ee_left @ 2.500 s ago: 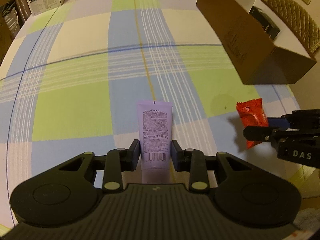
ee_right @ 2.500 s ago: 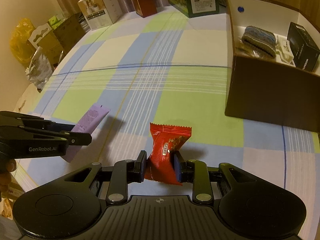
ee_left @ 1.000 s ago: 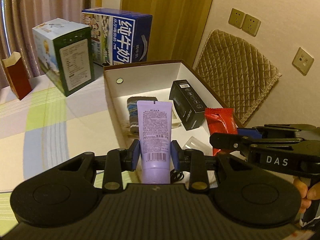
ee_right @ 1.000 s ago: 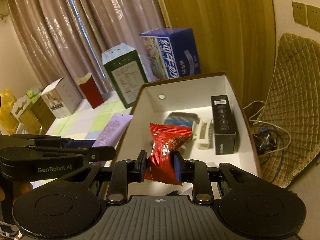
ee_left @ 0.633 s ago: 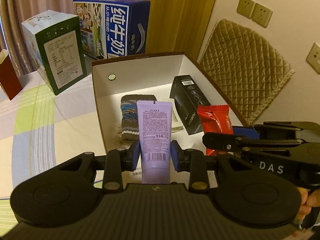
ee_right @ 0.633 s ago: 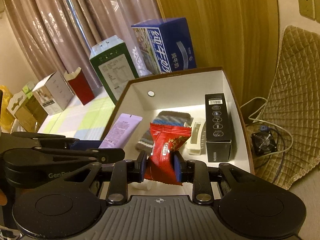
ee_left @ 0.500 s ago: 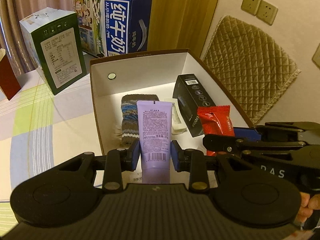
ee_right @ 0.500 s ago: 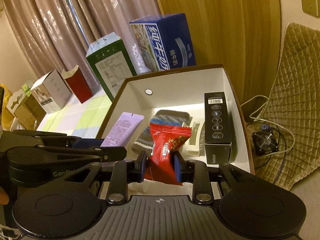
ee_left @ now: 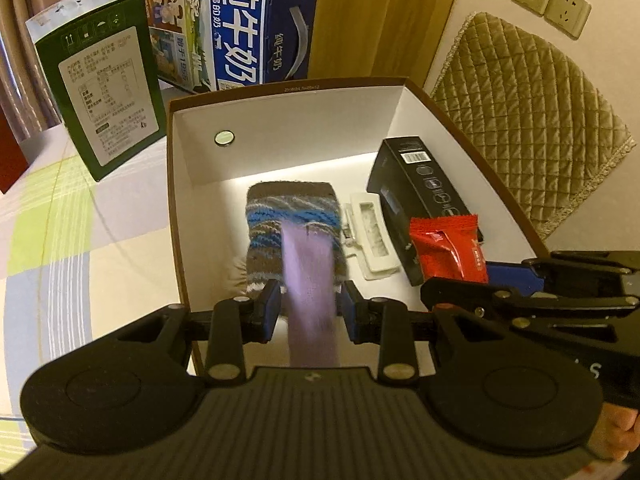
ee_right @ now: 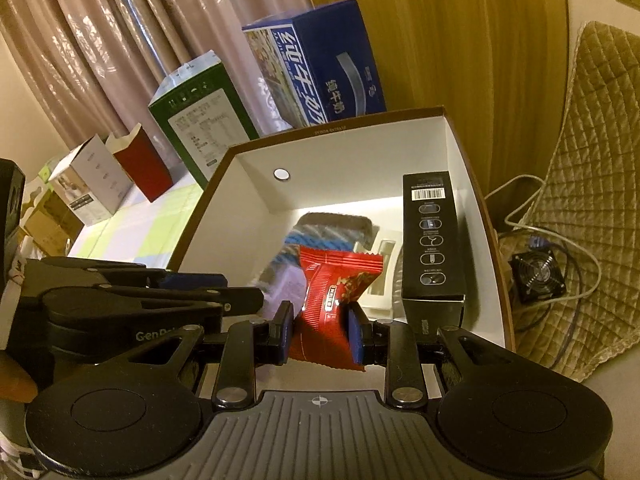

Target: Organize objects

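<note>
Two tongs: over the open box (ee_left: 280, 128), drop-off step.
Left tongs (ee_left: 308, 312): slightly parted, blurred purple tube (ee_left: 308, 272) loose between, box floor at 12 o'clock.
Right tongs (ee_right: 320, 332): clamping the red packet (ee_right: 332, 292).
Next: probably release the packet inside.

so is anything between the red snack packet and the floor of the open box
Nothing visible. The red snack packet, held in the right gripper, hangs over the open box, seemingly above bare floor. The striped sock, white tray and black carton lie farther in; the left gripper is alongside.
</note>
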The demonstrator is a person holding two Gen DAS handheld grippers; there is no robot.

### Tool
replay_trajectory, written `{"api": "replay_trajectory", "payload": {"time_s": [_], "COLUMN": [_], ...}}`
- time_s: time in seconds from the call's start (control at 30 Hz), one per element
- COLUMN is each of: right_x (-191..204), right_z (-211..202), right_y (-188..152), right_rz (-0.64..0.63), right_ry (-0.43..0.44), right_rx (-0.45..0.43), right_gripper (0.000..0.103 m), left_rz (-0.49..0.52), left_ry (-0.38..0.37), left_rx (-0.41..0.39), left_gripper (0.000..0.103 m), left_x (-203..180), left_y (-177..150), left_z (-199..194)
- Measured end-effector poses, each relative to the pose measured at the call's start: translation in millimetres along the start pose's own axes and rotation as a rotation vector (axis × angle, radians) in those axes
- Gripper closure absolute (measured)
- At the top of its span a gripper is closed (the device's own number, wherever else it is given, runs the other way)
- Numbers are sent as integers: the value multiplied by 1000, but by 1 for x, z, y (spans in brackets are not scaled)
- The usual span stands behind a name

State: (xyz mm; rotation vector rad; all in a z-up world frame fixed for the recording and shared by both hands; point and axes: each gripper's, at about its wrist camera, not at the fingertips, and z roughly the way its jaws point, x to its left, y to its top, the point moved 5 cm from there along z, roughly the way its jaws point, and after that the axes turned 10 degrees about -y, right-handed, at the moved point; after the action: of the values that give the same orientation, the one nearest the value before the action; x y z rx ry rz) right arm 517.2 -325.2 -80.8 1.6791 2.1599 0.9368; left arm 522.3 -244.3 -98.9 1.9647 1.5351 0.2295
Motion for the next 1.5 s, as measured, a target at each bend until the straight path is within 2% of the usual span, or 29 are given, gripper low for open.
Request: {"api": "replay_trajectory", "payload": {"time_s": [0.4,0.43,0.53,0.6,0.7,0.8,0.87,0.97,1.07,1.23,1.5], "right_x": [5,5,4,3,1,0,-1,-4,-6,-6,-1], "right_z": [9,8,4,0,-5,-12,-17,-28,-39,-57,-81], "right_y": [5,6,8,9,7,3,-1,-5,-9,-17,-41], "right_rz": [-11,-10,-7,-8,-17,-21,-17,-14,-7,-6,43], "right_ry": [29,33,4,13,10,-2,-7,-27,-41,-66,-73], "right_rx": [-6,-14,-51,-59,-57,-60,-64,-75,-88,-100,-85], "right_gripper": [77,73,45,44,39,30,20,10,4,2,2], "left_rz": [29,30,29,25,19,23,26,30,30,0,-30], "left_ry": [38,45,59,70,69,68,69,65,73,82,151], "left_rx": [-37,-39,-55,-61,-72,-84,-92,-99,-110,-133,-127], "left_gripper": [51,46,42,40,28,25,18,13,7,2,1], "left_x": [7,7,10,13,16,16,14,9,5,0,0], "left_y": [11,12,11,10,8,5,2,-2,-6,-15,-41], "left_z": [-16,-18,-26,-32,-42,-52,-58,-67,-76,-93,-115]}}
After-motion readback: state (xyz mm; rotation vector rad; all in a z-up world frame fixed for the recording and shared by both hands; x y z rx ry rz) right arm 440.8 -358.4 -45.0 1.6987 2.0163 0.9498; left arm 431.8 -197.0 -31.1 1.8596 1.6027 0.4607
